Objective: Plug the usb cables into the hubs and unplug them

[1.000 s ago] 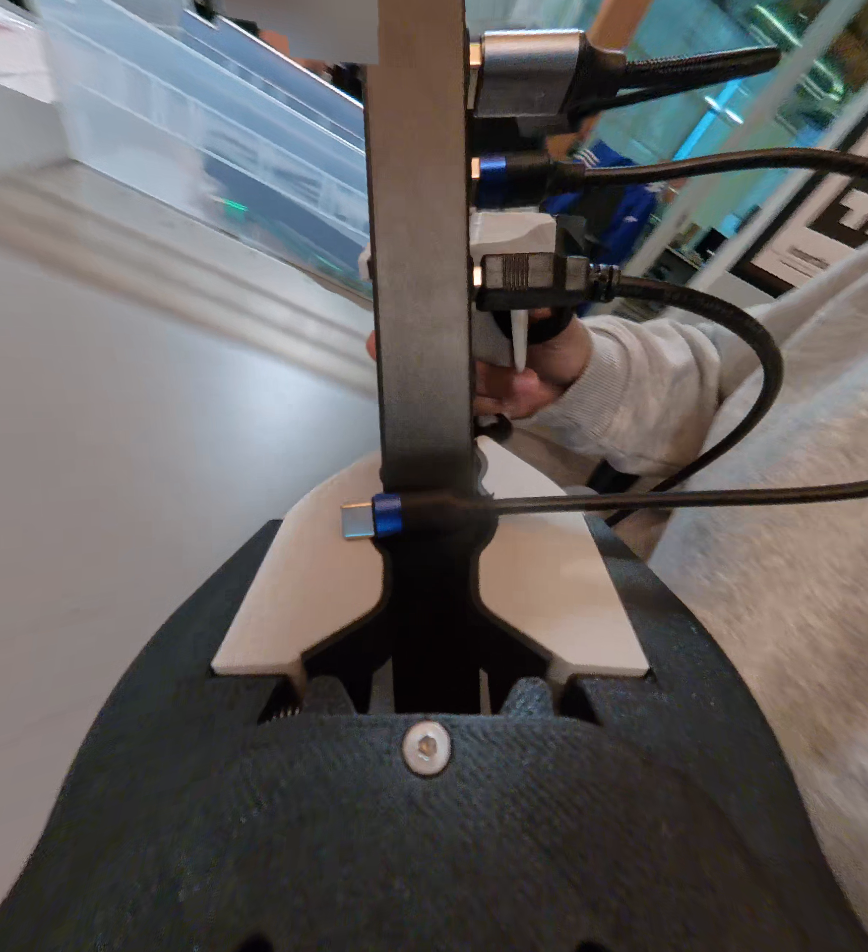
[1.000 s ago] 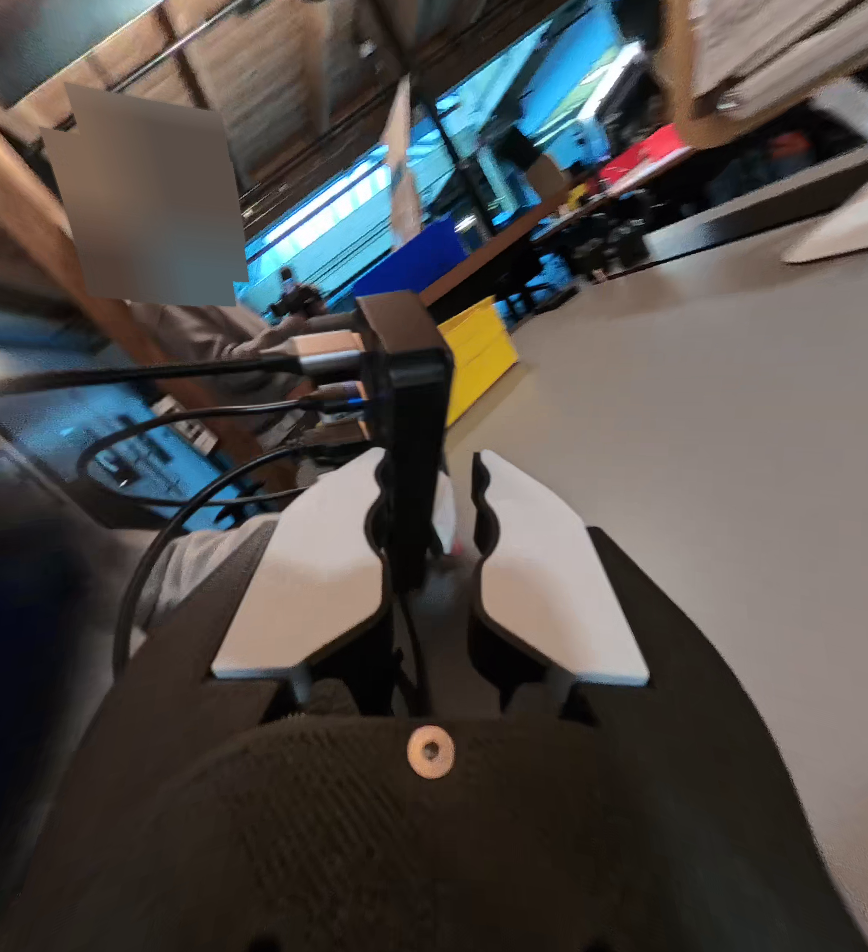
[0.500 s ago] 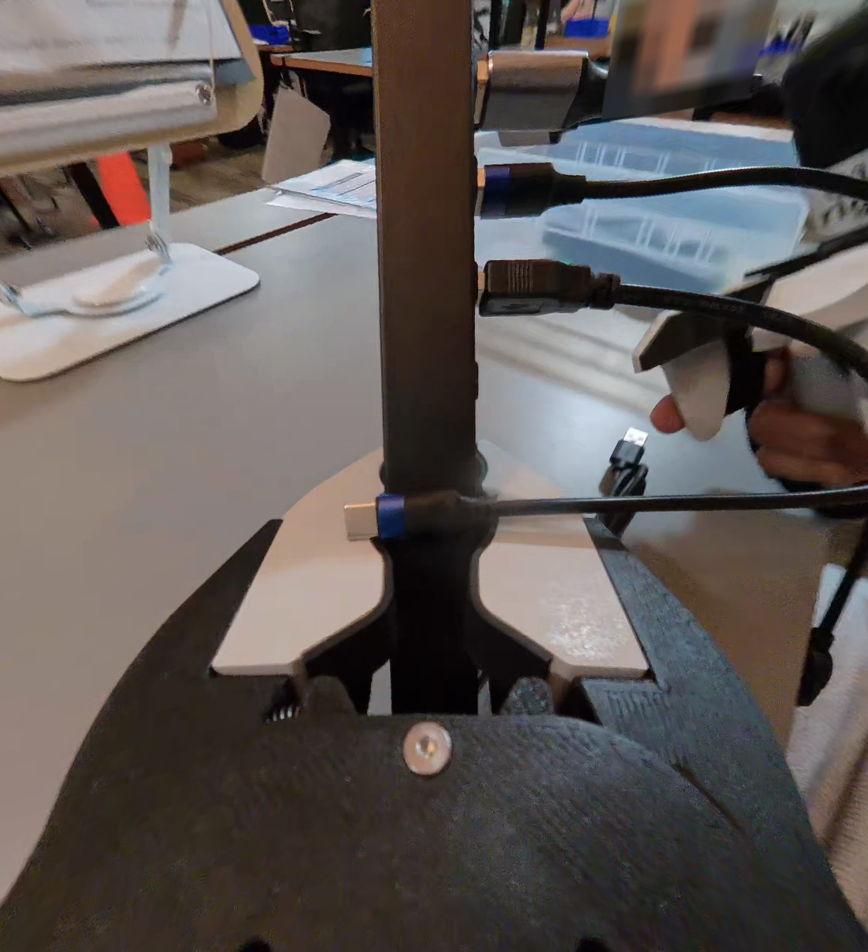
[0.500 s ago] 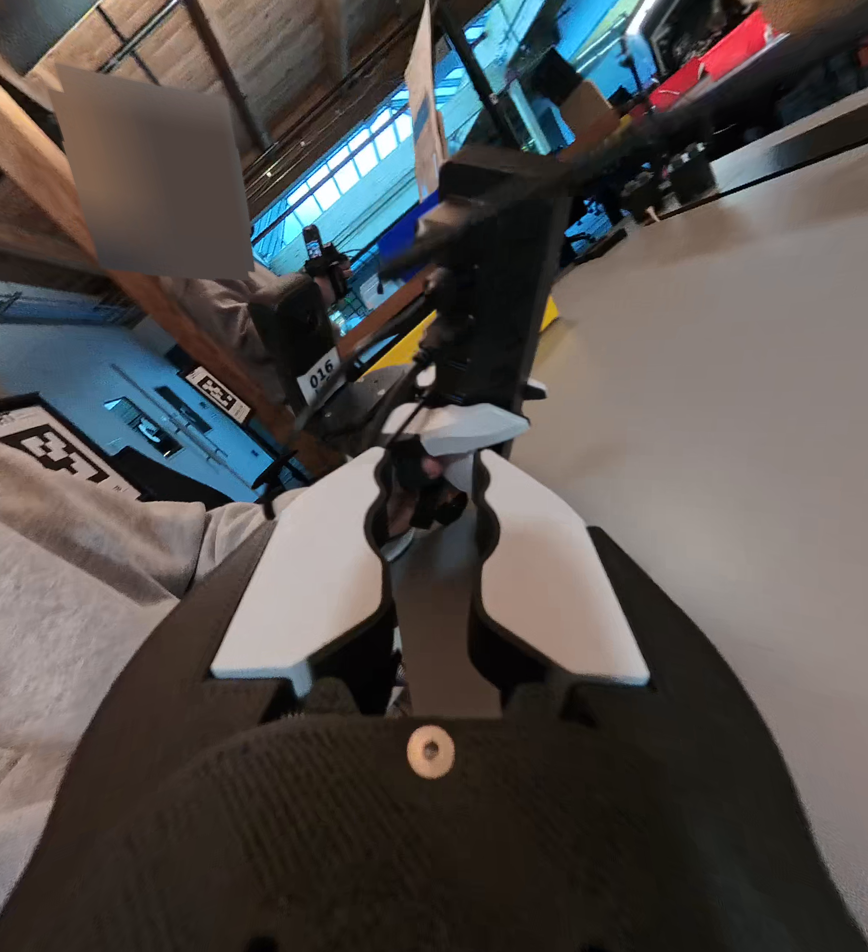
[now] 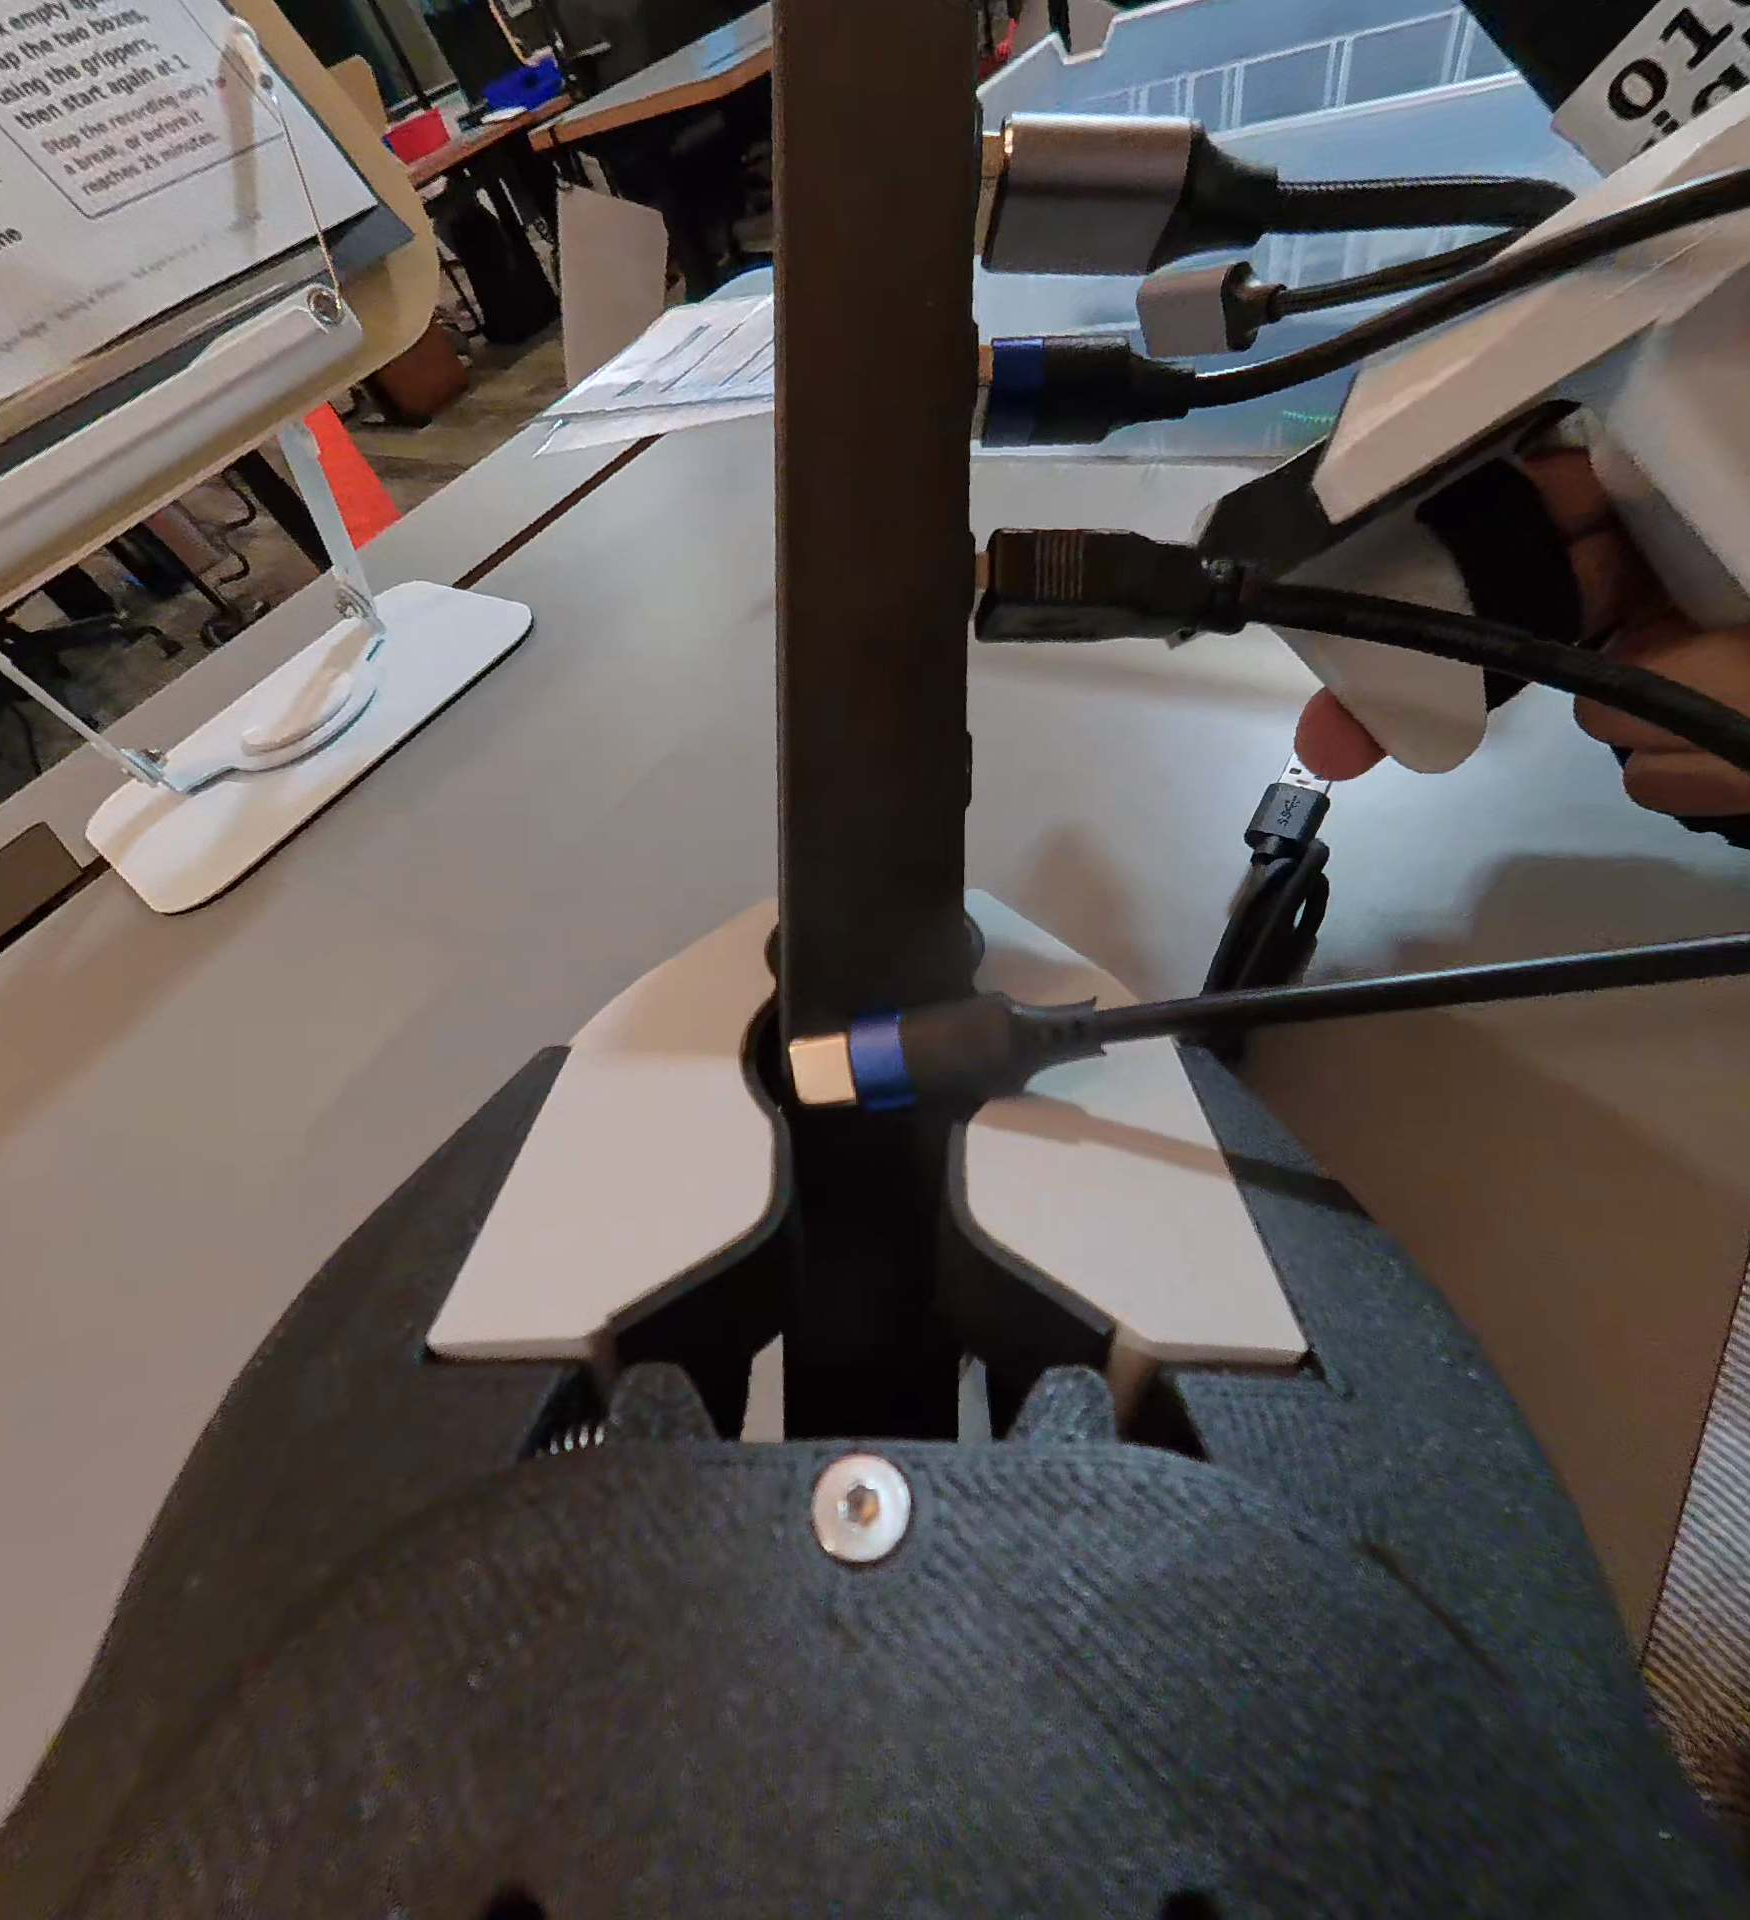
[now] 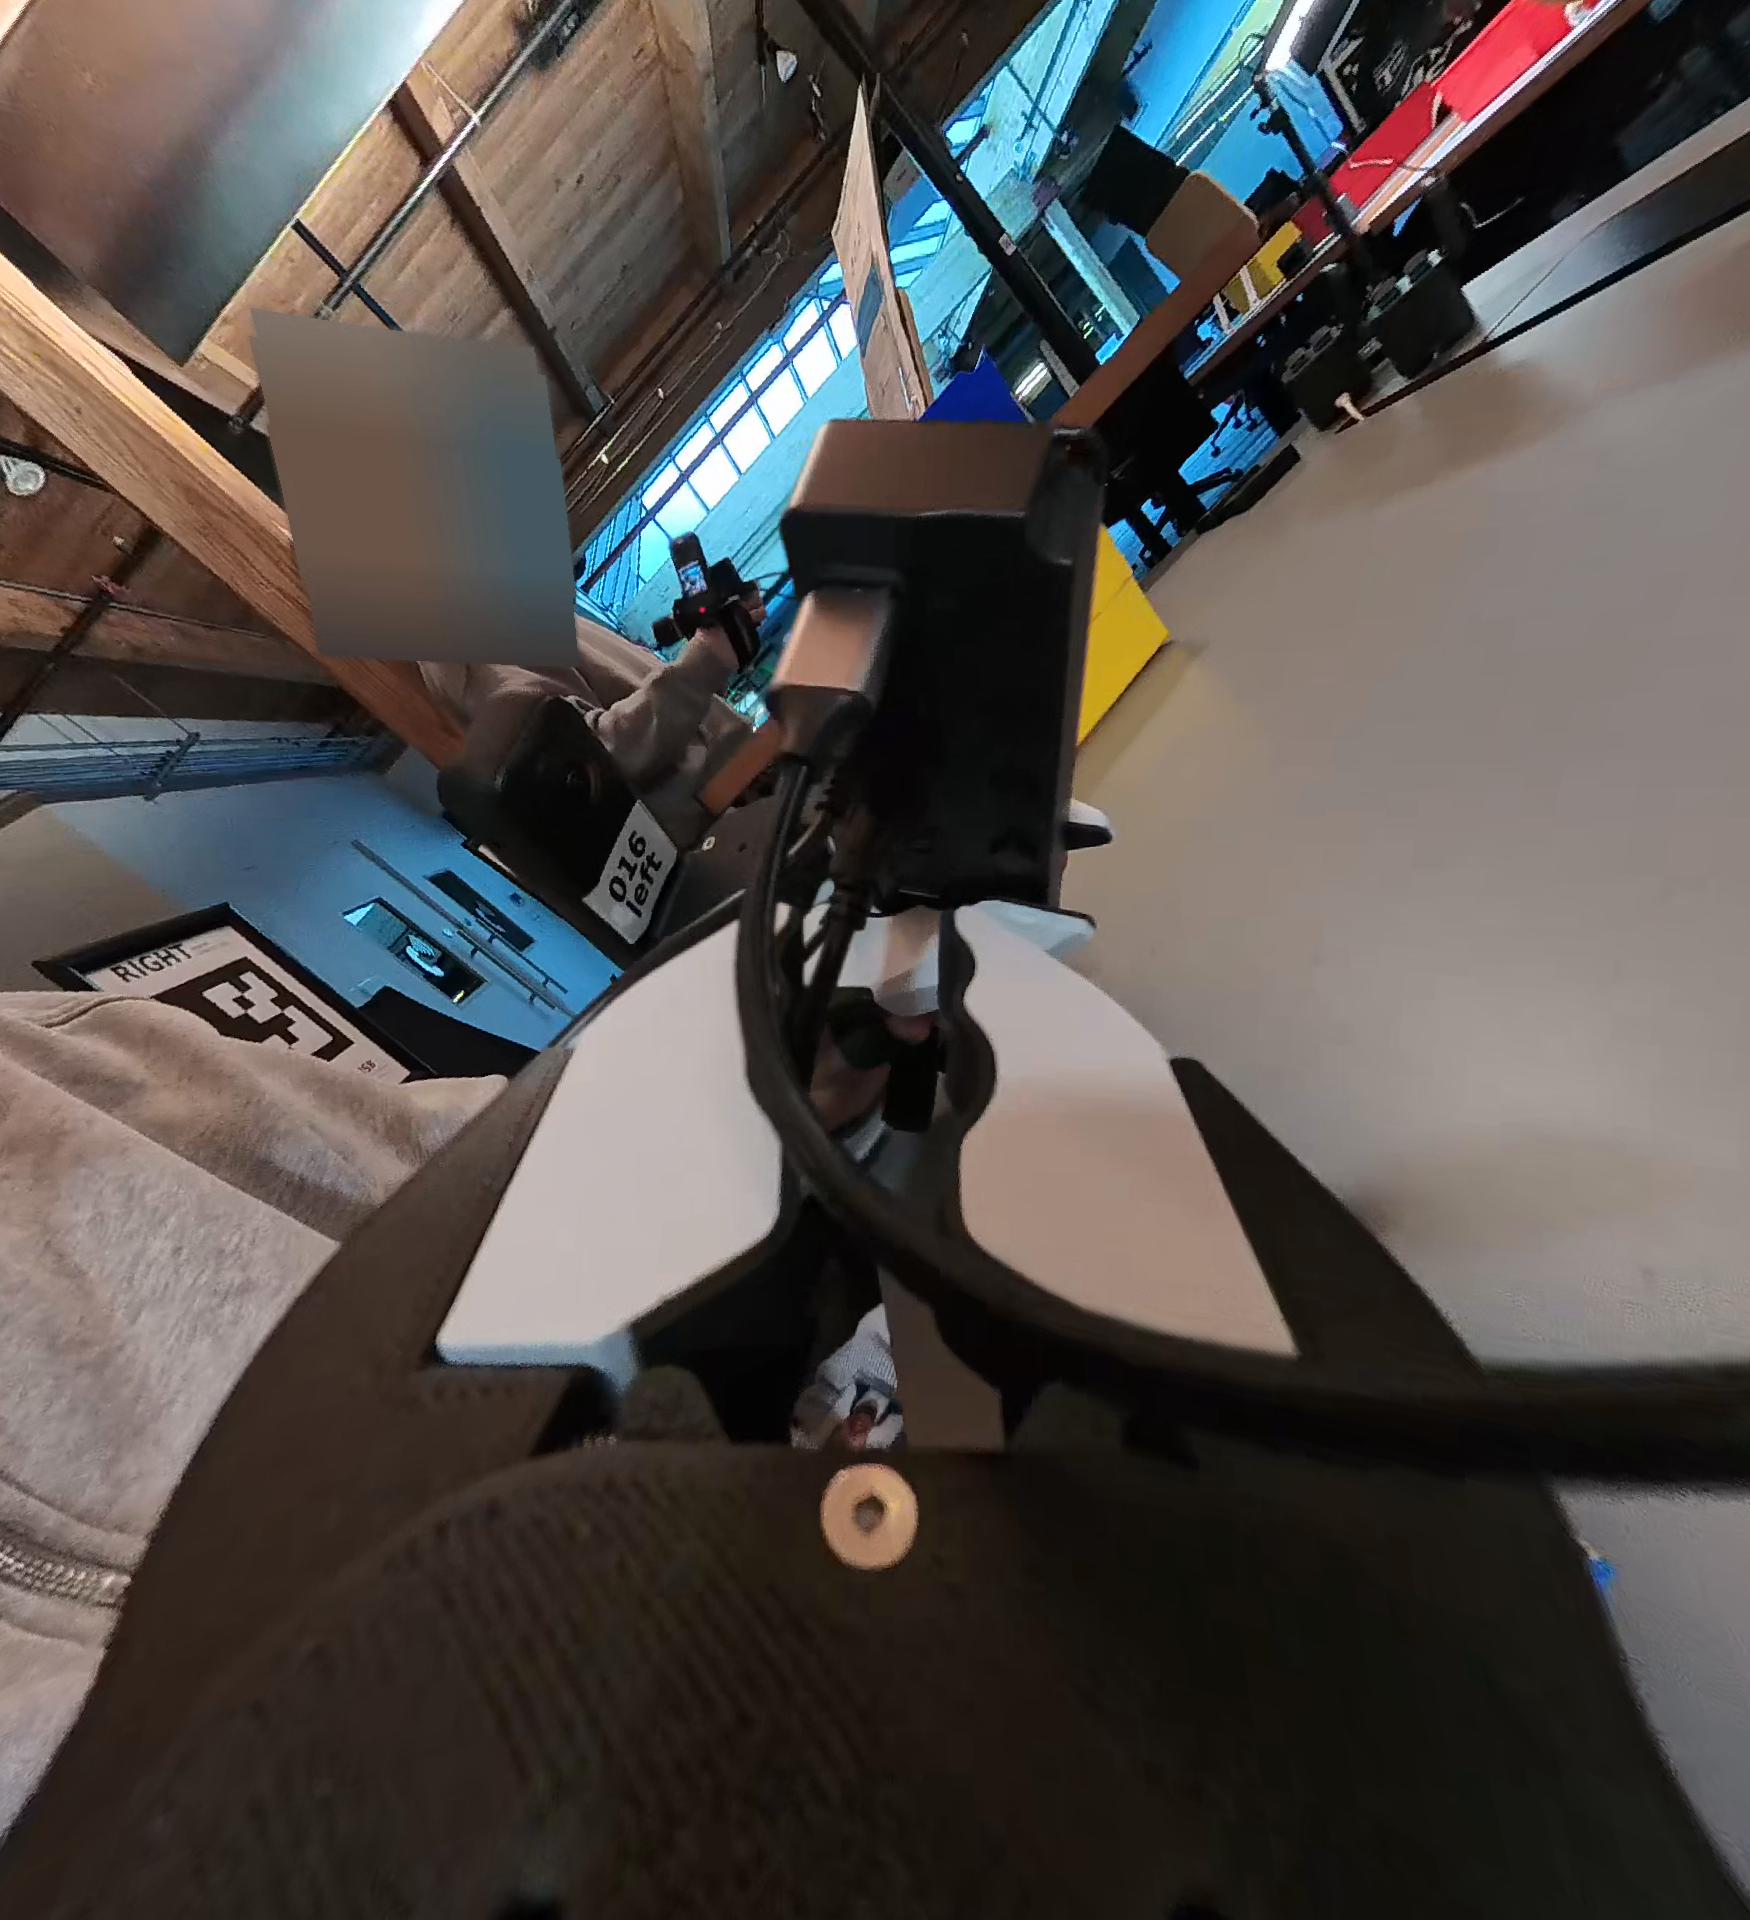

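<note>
The left gripper [image 5: 871, 1023] fills the lower frame, jaws clamped on the upright hub [image 5: 871, 520]. The right gripper [image 6: 876, 1049], jaws parted, sits with a cable [image 6: 1110, 1320] draped across.

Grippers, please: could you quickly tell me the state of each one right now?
Left gripper: shut on the hub.
Right gripper: open, a black cable passing between its fingers, nothing gripped.

Grey table [image 5: 351, 1018] bearing, at left, the white base of a tilted document stand [image 5: 310, 748]; at centre rear, a sheet of paper [image 5: 684, 374]; at right, a coiled black cable [image 5: 1276, 894].
</note>
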